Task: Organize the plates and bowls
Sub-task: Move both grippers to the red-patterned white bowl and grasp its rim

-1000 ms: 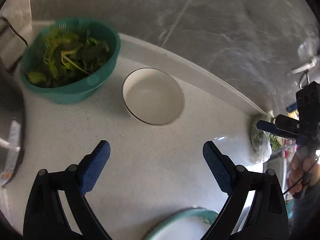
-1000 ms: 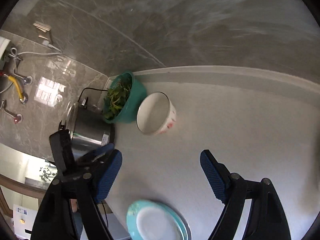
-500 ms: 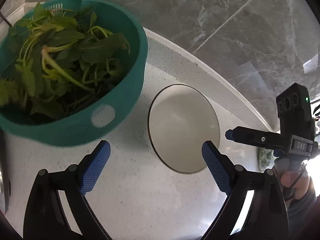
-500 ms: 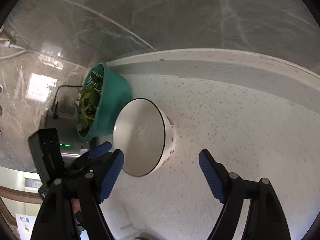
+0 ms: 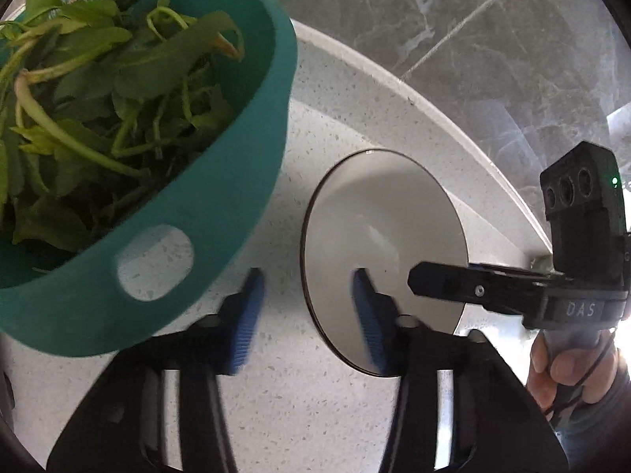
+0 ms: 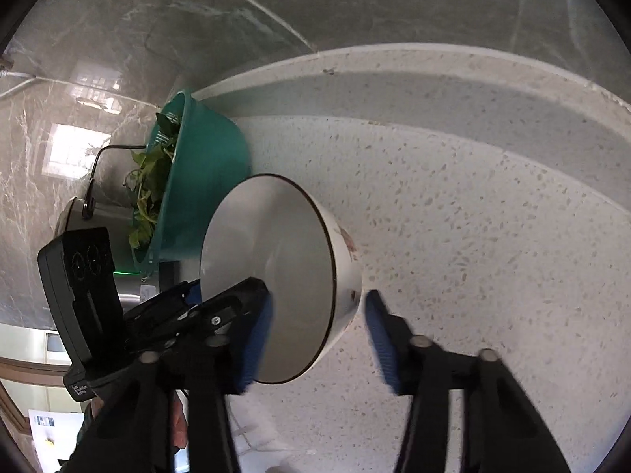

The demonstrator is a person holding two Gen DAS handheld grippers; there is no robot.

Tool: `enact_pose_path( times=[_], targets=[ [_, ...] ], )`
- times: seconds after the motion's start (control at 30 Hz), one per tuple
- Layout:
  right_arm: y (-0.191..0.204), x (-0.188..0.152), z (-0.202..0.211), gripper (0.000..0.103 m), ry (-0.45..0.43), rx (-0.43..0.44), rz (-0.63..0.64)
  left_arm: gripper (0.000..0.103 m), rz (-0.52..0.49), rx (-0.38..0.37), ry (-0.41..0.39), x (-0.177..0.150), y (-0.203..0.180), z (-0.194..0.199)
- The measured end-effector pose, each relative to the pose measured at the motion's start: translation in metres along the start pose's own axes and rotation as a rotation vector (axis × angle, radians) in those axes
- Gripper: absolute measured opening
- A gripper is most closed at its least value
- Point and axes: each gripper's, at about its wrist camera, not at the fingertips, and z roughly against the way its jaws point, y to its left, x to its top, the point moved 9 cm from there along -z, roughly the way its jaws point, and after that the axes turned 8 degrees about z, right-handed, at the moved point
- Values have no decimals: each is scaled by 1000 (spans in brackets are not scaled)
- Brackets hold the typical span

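Observation:
A white bowl with a dark rim [image 5: 378, 236] stands on the speckled counter; it also shows in the right wrist view [image 6: 284, 260], with a red pattern on its outside. My left gripper [image 5: 305, 315] straddles the bowl's left rim, one blue pad outside, one inside, jaws half closed with a gap. My right gripper [image 6: 319, 339] straddles the bowl's right rim the same way, one pad inside and one outside, not touching. The right gripper's finger also reaches over the bowl in the left wrist view [image 5: 453, 283].
A teal colander of green leaves [image 5: 130, 149] stands just left of the bowl, nearly touching it; it also shows in the right wrist view [image 6: 197, 181]. A steel pot with a cord [image 6: 79, 216] sits beyond it. A raised ledge and marble wall [image 6: 394, 79] run behind.
Both grippers moved forward to the bowl and narrowed their jaws around opposite sides of its rim. The stacked teal plates have dropped out of view.

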Motion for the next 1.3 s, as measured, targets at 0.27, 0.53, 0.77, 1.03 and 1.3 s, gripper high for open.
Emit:
enact_pose_path(
  times=[0.27,0.53,0.77,1.03,1.3],
  targets=[
    [-9,0,0,26,-3,-1,-23,17,7,-23,17,9,6,-8],
    [-12,-1,1,26,-7,18,-56,16,-14,-10,28,12,-8,-13],
    [-16,-3,8,26,-9,27,-75,16,-8,-32,44,7,-10,-9],
    [-13,-11,31,26,-34,34,-76,16,-38,-37,49,8,-17,8],
    [-14,-35,68,26,-72,31,-84,16,-91,-53,62,-7,-44,11]
  ],
)
